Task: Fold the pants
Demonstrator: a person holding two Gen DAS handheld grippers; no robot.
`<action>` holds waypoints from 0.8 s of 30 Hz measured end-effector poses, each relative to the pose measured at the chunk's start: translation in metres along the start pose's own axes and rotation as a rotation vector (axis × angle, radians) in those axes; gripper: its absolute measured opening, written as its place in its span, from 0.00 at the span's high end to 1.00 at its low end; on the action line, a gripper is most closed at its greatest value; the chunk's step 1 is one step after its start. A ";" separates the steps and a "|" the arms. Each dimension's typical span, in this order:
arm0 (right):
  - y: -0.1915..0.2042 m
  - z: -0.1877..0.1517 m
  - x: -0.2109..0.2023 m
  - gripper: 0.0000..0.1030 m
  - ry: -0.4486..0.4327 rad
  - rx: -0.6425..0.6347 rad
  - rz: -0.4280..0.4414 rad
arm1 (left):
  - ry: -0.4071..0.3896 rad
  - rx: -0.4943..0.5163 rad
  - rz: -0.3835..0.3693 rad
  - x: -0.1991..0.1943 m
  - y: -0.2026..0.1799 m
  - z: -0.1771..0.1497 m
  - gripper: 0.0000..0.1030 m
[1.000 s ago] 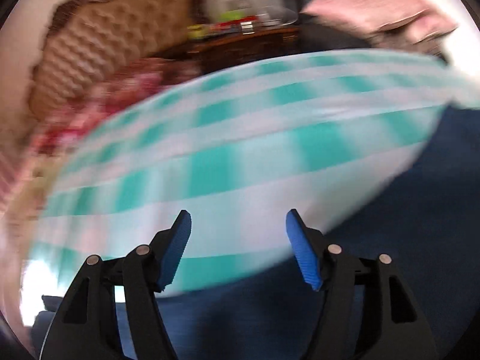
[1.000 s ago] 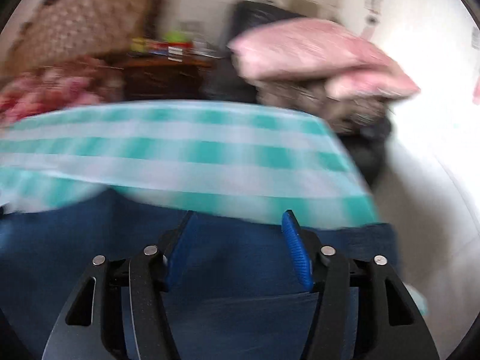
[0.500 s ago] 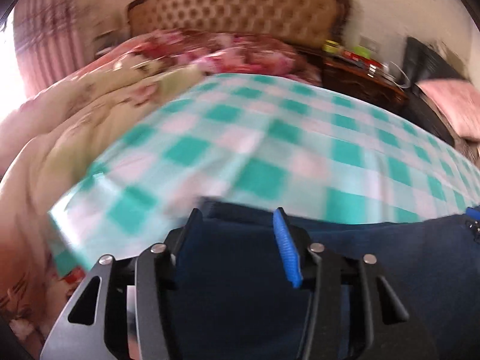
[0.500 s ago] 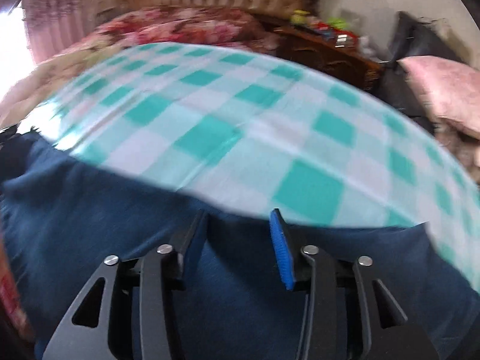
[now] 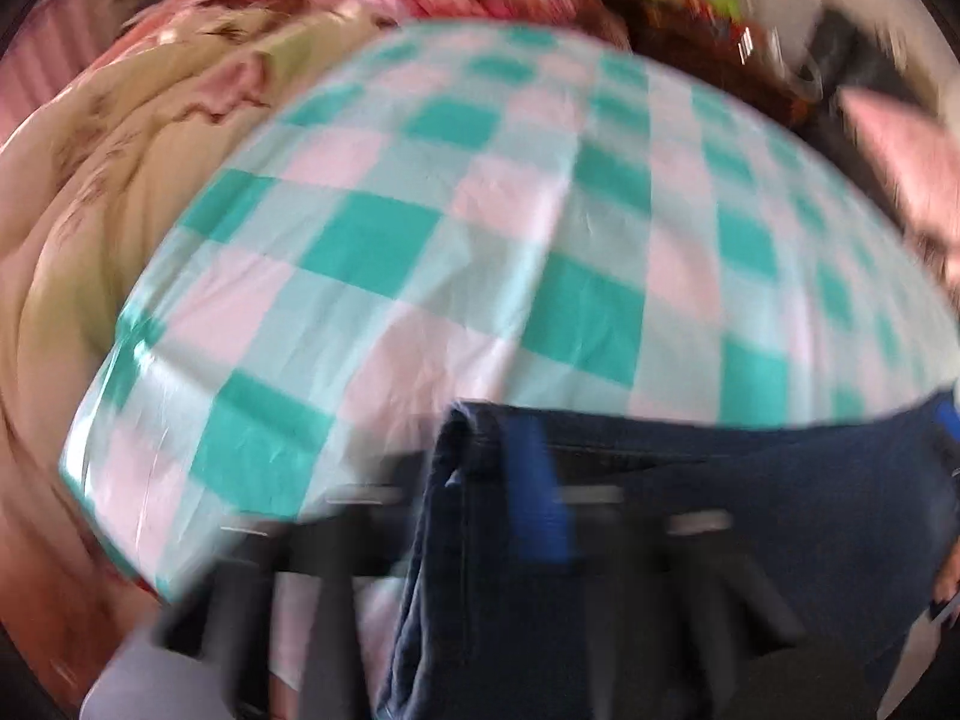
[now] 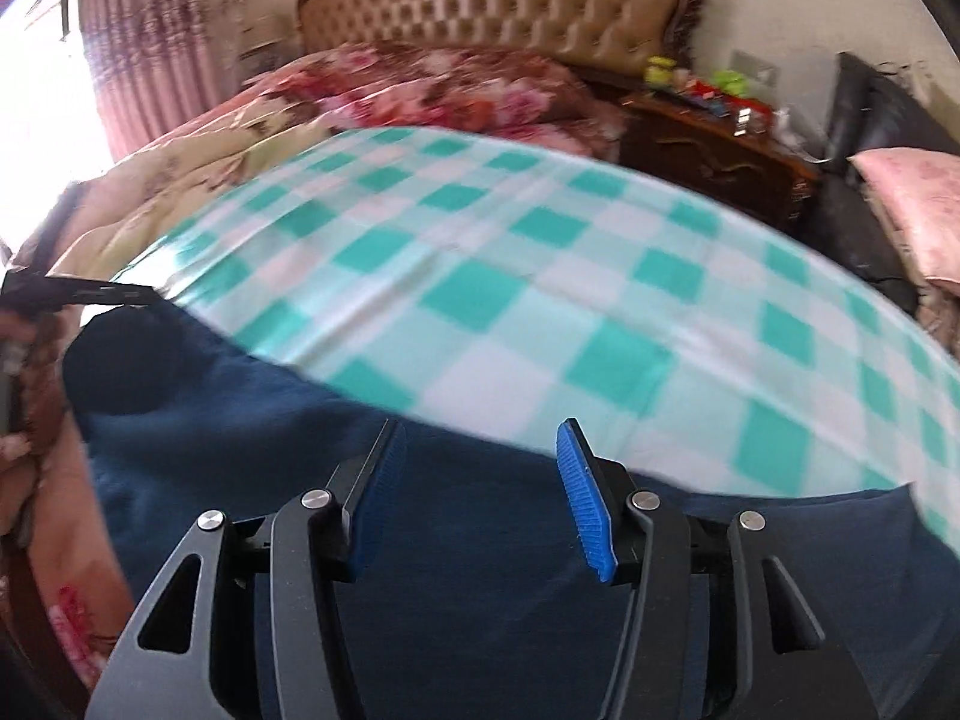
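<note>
My left gripper point(image 5: 516, 498), spread wide a second ago over the checked sheet point(image 5: 480, 252), has travelled to the left edge of the dark blue pants point(image 5: 750, 540) and is closing; through the blur its jaws look pinched on that doubled edge. My right gripper point(image 6: 480, 492) has likewise arrived over the pants point(image 6: 480, 630), jaws spread and opening slightly, cloth beneath but not gripped. Finding: the pants lie flat on the sheet's near side, one edge apparently secured, so the fold needs the right grip next.

Dark blue pants point(image 6: 480, 540) lie flat, spread along the 6 o'clock edge of the view. A folded, doubled edge point(image 5: 444, 540) stands at 7 o'clock in the blurred left view.
</note>
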State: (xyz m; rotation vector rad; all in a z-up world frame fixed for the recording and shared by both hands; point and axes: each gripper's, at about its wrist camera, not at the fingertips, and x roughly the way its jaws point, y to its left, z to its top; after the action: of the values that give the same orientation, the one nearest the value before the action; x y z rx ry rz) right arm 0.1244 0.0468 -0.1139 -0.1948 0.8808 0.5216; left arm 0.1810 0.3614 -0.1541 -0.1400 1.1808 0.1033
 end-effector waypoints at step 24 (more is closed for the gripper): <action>0.048 -0.036 0.031 0.33 0.070 -0.062 -0.021 | -0.522 0.195 0.252 -0.091 -0.021 -0.059 0.83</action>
State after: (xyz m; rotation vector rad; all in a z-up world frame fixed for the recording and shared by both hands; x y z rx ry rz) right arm 0.0917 0.0853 -0.1586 -0.2805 0.9304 0.5255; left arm 0.0962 0.3300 -0.0904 0.2005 0.6760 0.2299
